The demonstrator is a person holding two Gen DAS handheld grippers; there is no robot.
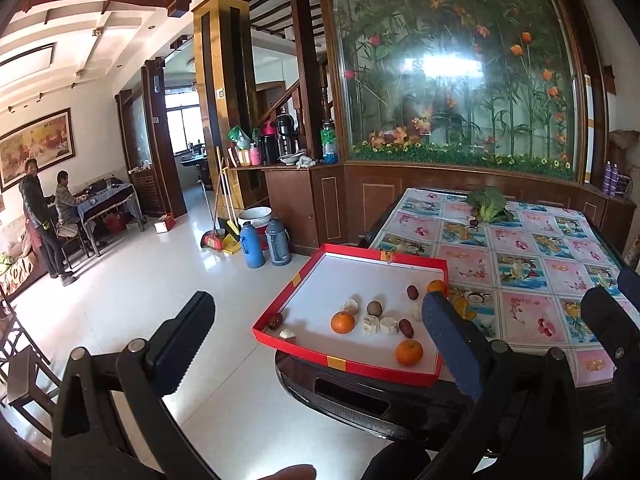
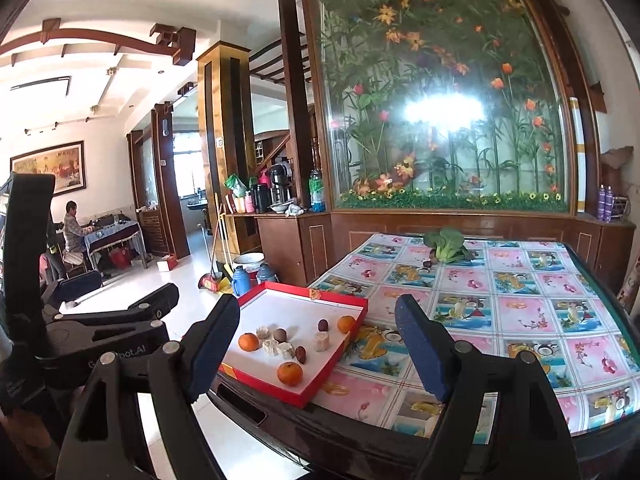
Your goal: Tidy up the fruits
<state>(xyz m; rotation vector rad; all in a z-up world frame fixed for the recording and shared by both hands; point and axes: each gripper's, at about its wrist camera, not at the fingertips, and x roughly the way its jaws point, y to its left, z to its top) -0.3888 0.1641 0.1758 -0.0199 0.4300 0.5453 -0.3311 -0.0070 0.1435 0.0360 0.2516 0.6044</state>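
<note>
Fruits: three tangerines, several dark red jujubes, one brown round fruit and a handful of pale ridged pieces, all lying loose on the white floor of a shallow red tray (image 2: 256,383). Tray location: near-left corner of the table (image 2: 520,304), on a patterned floral cloth, one corner jutting past the table edge.

Items, right wrist view: tangerine (image 2: 290,373) nearest the front rim; tangerine (image 2: 248,341) to the left; tangerine (image 2: 346,324) against the right wall; jujube (image 2: 301,354) between the pale pieces and the front tangerine; brown fruit (image 2: 279,335) mid-tray.

Tongs: left gripper (image 1: 316,320) spread wide, nothing between its fingers, hovering short of the tray. Right gripper (image 2: 318,340) likewise spread and empty, aimed across the tray from the front. Neither touches any fruit.

Handling note, as judgement: sorting looks barely begun, since kinds lie mixed. Take one fruit at a time; the front tangerine sits apart from its neighbours and offers the cleanest approach. Close gently, as round fruit may roll on the smooth floor, and avoid pressing on the overhanging corner.

Also present: a leafy green vegetable (image 2: 445,245) at the table's far side, well apart.
</note>
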